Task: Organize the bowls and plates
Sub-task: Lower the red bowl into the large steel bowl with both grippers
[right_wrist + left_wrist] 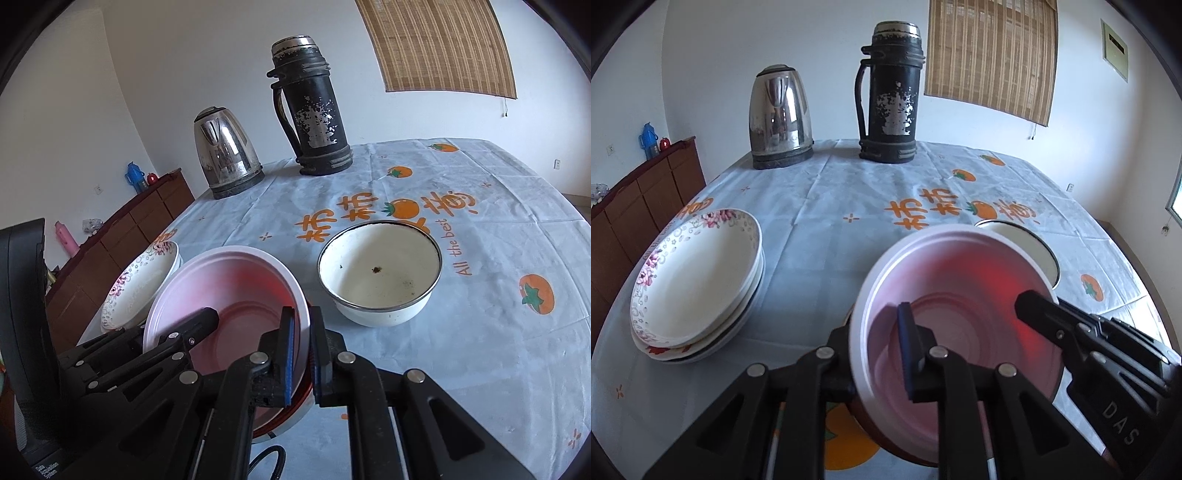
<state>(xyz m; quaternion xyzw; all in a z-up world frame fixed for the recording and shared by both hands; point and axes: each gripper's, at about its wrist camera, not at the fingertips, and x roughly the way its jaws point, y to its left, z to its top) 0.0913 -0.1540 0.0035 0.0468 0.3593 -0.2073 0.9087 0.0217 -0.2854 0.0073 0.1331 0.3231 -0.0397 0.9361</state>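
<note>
Left wrist view: the left gripper [879, 354] straddles the near-left rim of the pink bowl [960, 295], one finger inside, one outside, jaws narrow on that rim.
Right wrist view: the right gripper [301, 354] pinches the pink bowl's right rim between its blue pads, jaws almost closed on it.
Pink bowl: tilted, its white rim raised toward both cameras, held from two sides at the near edge of the table; whether its base touches the cloth I cannot tell.
Enamel bowl [380, 273]: white with a dark rim, upright on the tablecloth [480, 295], just beside the pink bowl on its right, specks inside.
Floral plates [698, 280]: a stack, left of the pink bowl and apart from it.
Far end: steel kettle [781, 114] and black flask [890, 92] standing side by side.
Room: wooden cabinet [646, 199] along the left wall.
</note>
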